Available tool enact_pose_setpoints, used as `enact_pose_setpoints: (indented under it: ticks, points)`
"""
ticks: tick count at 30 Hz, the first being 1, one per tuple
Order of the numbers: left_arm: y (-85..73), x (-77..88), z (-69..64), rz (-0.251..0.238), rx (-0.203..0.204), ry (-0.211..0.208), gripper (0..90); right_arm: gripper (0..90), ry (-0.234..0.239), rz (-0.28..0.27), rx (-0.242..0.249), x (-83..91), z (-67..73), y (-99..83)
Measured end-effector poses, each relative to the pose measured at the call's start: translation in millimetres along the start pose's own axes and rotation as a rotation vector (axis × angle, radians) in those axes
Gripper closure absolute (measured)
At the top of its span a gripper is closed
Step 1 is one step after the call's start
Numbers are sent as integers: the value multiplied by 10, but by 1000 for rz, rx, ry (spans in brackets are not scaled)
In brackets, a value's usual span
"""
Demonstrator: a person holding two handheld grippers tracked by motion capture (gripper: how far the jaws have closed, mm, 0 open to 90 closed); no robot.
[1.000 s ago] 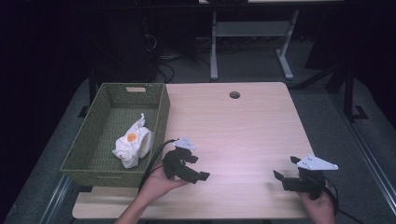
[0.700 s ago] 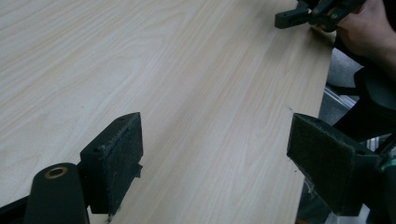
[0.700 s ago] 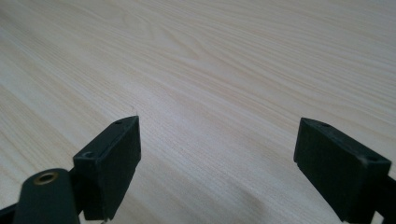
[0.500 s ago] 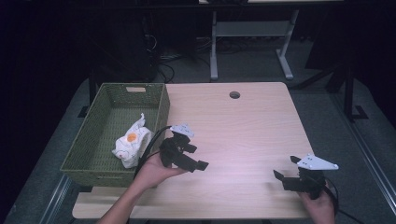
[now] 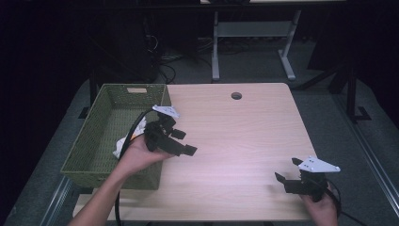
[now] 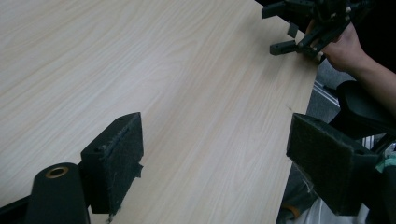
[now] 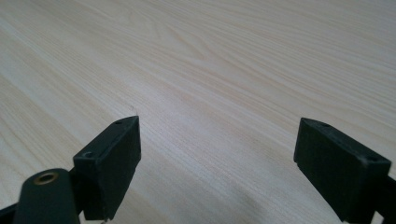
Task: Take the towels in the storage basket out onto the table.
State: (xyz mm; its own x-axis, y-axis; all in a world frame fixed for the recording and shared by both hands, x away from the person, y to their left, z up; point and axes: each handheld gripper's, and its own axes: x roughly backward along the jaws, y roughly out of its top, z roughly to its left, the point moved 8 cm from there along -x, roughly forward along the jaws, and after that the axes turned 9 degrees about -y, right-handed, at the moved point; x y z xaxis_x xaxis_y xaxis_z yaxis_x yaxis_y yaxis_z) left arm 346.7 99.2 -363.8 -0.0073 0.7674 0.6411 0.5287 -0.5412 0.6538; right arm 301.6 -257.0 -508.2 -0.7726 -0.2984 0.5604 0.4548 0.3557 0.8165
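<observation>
Risk: left hand-held gripper (image 5: 181, 141), released, could bump green woven basket (image 5: 89, 155) at desk's left edge | right hand-held gripper (image 5: 288, 175) released.

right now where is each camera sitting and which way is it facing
High view: above the person's side, facing forward and down on the table, green basket, both forearms and tools.
Left gripper view: on the left tool, facing across the tabletop to the right tool.
Right gripper view: on the right tool, facing bare tabletop.
Shared: high and left gripper views both show the right tool.
</observation>
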Motion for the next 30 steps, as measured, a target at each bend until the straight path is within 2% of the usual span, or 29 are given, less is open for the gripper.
enact_pose_setpoints:
  ticks: [4, 6, 11, 13, 19, 21, 23, 26, 30]
  points:
    - [9, 169, 93, -34, 22, 6, 208, 145, 1, 6, 7, -3, 12, -1]
    - [-14, 241, 145, -35, 33, 5, 220, 145, -1, 4, 13, -2, 11, 1]
    - [-120, 442, 293, -27, 50, 60, 219, 145, 0, 9, 10, 2, 20, -7]
    - [-177, 528, 344, -23, 61, 66, 214, 145, 3, 13, 16, -7, 19, -13]
    - [-314, 799, 505, -50, 102, 101, 214, 145, 19, 22, 14, -16, 46, -24]
    - [-356, 873, 556, -52, 111, 126, 216, 145, 26, 24, 17, -11, 75, -23]
    - [-406, 930, 607, -57, 129, 142, 219, 145, 29, 17, 23, -13, 81, -9]
    - [-519, 978, 713, -33, 155, 181, 230, 144, 35, 12, 19, -13, 91, 15]
    - [-648, 1018, 860, -21, 198, 211, 235, 144, 32, 15, 15, -1, 97, 10]
